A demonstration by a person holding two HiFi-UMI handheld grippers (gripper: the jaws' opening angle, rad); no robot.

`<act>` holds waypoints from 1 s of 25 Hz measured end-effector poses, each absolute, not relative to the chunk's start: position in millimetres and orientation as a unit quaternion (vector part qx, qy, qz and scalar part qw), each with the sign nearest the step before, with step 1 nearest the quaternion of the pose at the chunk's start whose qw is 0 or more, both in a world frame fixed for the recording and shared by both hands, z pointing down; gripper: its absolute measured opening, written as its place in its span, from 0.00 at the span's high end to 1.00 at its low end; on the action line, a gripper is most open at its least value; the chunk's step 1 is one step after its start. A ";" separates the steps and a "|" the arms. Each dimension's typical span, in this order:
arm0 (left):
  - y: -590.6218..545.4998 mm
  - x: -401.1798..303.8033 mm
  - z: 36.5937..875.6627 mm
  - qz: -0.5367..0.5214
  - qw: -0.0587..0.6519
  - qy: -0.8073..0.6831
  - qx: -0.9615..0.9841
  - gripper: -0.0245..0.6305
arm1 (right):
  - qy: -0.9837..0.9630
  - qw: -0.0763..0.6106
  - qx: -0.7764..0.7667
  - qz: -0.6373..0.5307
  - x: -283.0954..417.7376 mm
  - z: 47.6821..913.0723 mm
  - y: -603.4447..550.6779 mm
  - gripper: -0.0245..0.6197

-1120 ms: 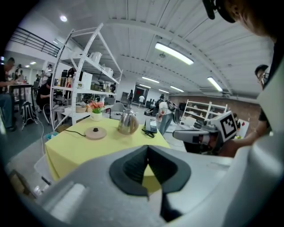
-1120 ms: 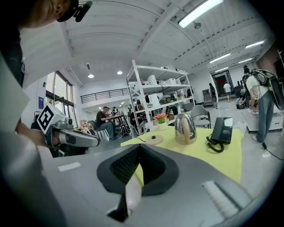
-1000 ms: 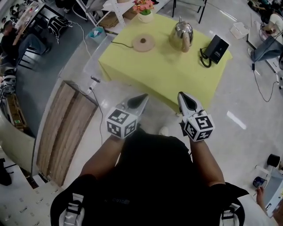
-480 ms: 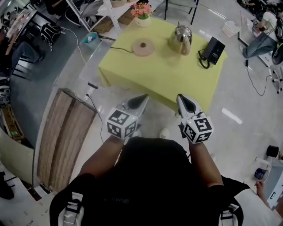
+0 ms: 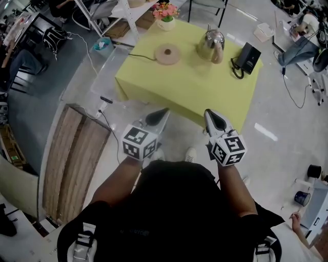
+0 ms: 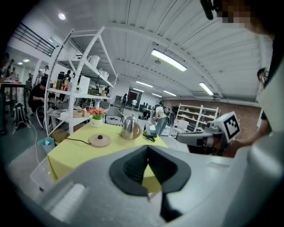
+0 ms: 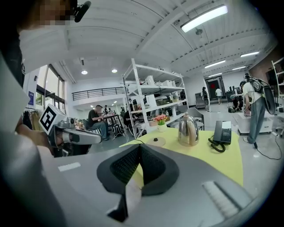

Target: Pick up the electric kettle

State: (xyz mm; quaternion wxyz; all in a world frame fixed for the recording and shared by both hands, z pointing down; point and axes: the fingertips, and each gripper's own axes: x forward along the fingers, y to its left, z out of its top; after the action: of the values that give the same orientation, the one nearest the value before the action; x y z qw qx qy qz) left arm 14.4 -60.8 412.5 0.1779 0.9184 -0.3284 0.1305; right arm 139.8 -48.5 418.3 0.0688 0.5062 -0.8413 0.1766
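A shiny steel electric kettle (image 5: 211, 43) with a tan handle stands upright on the yellow table (image 5: 195, 92), towards its far side. Its round base (image 5: 167, 53), with a black cord, lies to the kettle's left. Both grippers hover short of the table's near edge, well away from the kettle. My left gripper (image 5: 161, 113) and my right gripper (image 5: 211, 115) are shut and empty. In the left gripper view, the kettle (image 6: 131, 128) and base (image 6: 100, 140) show beyond the shut jaw tips (image 6: 147, 148). The right gripper view shows the kettle (image 7: 188, 130) past its shut tips (image 7: 140, 146).
A black desk phone (image 5: 247, 58) sits right of the kettle, a flower pot (image 5: 165, 15) at the table's far corner. A wooden board (image 5: 77, 153) lies on the floor to the left, a clear bin (image 5: 110, 71) beside the table. White shelving (image 7: 146, 97) stands behind.
Both grippers and the person have edged a little closer to the table. The jaws have stayed shut, and the kettle has not moved.
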 end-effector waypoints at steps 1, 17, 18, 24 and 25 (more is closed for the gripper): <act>-60.5 13.3 412.3 0.129 0.178 -0.329 0.918 0.96 | -0.841 0.070 0.507 0.176 138.9 418.6 -48.0 0.95; -56.1 9.6 409.0 0.123 0.172 -0.330 0.920 0.96 | -0.842 0.077 0.506 0.171 134.5 420.9 -44.2 0.95; -55.7 9.8 409.2 0.123 0.172 -0.329 0.920 0.96 | -0.842 0.077 0.506 0.171 134.8 420.9 -44.0 0.95; -53.6 11.1 409.8 0.124 0.173 -0.330 0.920 0.96 | -0.843 0.078 0.505 0.171 134.8 420.8 -41.5 0.95; -53.4 11.4 409.8 0.125 0.173 -0.330 0.920 0.96 | -0.843 0.077 0.505 0.171 135.0 420.9 -41.1 0.95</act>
State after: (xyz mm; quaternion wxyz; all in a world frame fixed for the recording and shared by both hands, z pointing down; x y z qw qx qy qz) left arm 11.4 -53.4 409.8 0.1731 0.9197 -0.3296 0.1245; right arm 135.0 -41.1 420.9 0.0775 0.5046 -0.8427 0.1712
